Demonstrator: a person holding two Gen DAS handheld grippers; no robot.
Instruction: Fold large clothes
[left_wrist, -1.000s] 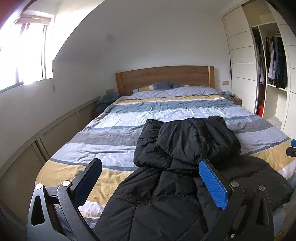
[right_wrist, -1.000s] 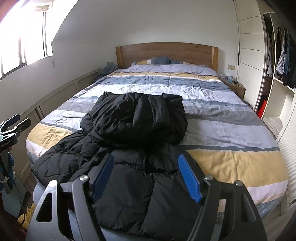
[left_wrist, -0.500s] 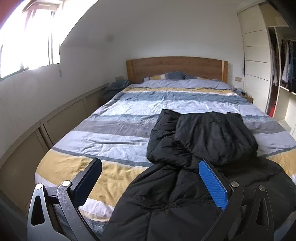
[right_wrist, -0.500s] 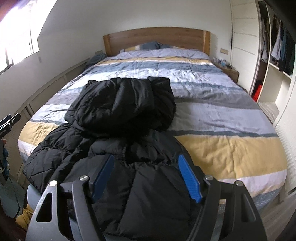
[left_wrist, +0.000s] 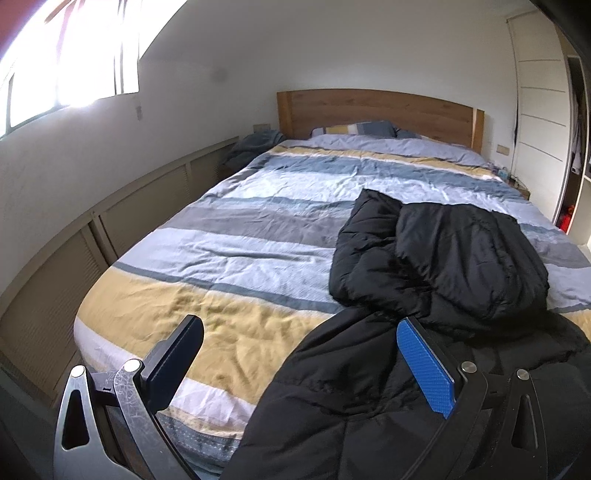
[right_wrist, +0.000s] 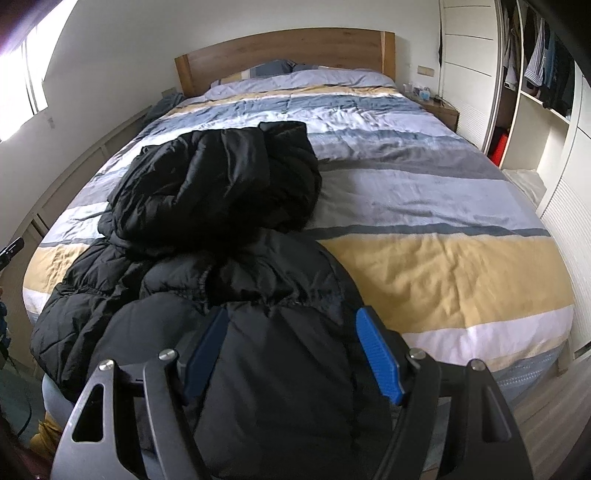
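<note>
At the bottom of the left wrist view, the left gripper (left_wrist: 299, 354) is hanging with its two fingers spread wide and nothing between them: the dark left pad (left_wrist: 173, 362) is sitting over the yellow band of the bedcover, the blue ribbed right pad (left_wrist: 424, 369) over black fabric. In the right wrist view the right gripper (right_wrist: 291, 354) is likewise standing released, its blue pads (right_wrist: 378, 360) parted on either side of a puffy bulge of the black quilted padded coat (right_wrist: 207, 236); whether they are touching the fabric I cannot tell. The coat is lying along the foot end of the bed, its lower part draping over the near edge at the bottom of both frames, and its upper part is lying bunched in a rounded heap toward the middle of each frame (left_wrist: 439, 254). Under it is spreading the striped blue, grey, white and yellow quilt cover (right_wrist: 424, 206). Farther up the frame, striped pillows (left_wrist: 354, 130) are leaning by the wooden headboard (right_wrist: 288, 48). At the upper right, an open white wardrobe with hanging clothes (right_wrist: 535, 66) is showing, and at the upper left a bright window (left_wrist: 66, 66) is glaring.
</note>
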